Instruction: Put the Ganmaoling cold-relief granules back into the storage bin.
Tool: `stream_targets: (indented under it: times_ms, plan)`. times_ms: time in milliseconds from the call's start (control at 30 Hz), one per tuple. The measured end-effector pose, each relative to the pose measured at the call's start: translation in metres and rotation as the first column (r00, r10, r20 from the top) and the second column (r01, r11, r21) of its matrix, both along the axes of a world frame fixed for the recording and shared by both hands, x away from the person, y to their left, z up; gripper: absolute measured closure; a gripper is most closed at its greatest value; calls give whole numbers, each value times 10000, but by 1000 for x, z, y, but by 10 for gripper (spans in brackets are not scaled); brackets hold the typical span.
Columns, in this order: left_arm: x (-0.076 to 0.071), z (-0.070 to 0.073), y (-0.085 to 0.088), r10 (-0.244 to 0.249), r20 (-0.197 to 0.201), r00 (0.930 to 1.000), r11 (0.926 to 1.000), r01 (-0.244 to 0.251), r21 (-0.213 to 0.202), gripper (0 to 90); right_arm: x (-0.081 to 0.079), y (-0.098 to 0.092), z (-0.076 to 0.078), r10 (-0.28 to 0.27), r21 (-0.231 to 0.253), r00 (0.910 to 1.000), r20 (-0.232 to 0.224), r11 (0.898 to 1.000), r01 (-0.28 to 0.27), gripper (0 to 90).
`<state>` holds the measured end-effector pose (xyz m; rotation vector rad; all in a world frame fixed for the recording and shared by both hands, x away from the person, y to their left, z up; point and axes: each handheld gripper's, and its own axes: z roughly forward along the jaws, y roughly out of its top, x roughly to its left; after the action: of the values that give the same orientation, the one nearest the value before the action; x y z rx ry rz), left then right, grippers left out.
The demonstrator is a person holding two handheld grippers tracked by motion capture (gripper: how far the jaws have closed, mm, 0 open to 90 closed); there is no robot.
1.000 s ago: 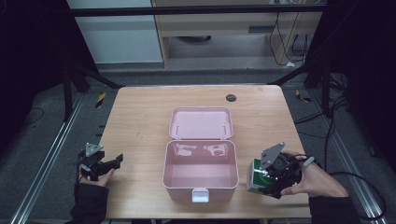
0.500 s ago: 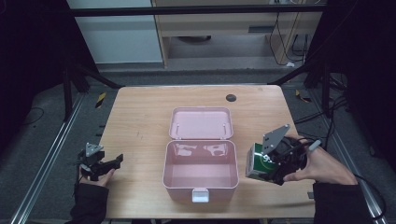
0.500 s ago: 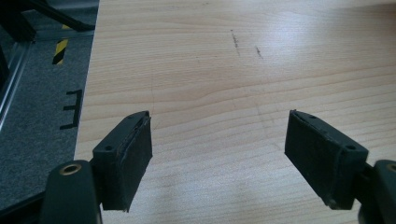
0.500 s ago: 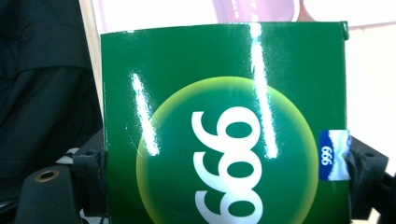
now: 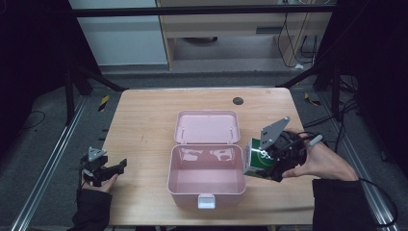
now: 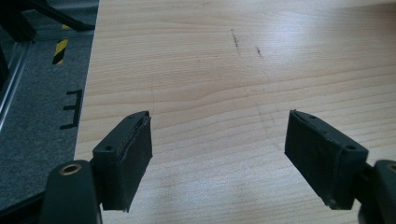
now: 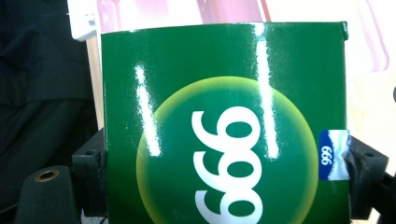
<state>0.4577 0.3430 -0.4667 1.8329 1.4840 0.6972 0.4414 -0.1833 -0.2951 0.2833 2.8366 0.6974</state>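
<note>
**Green box held beside the open pink case**

Green box (image 7: 224, 126), glossy with a pale circle and white digits, sits clamped between the jaws of the right gripper (image 5: 269, 161), which press on its two opposite side faces. It hangs above the wooden table (image 5: 144, 125), just beside the right wall of the pink case (image 5: 206, 178), whose lid lies open toward the far side. The box appears tilted, its long axis running roughly upright and leaning toward the case. The glossy faces could slip in the jaws, or a lower corner could catch on the case rim. Farther left, the left gripper (image 6: 219, 154) hovers wide open and empty over bare wood near the table's edge.
</note>
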Motion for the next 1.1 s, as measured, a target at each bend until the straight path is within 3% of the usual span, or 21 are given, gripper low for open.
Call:
stream_targets:
  times_ms: [667, 1100]
  plan:
    - [0, 1, 1, 24, 54, 10000, 10000, -24, 5, 226, 9, 51, 11, 836, -83, 9965, 88, 9965, -835, 157]
    - [-1, 2, 1, 20, 74, 10000, 10000, -20, 7, 226, 16, 82, -3, 1293, -203, 9915, -156, 9914, -1296, 157]
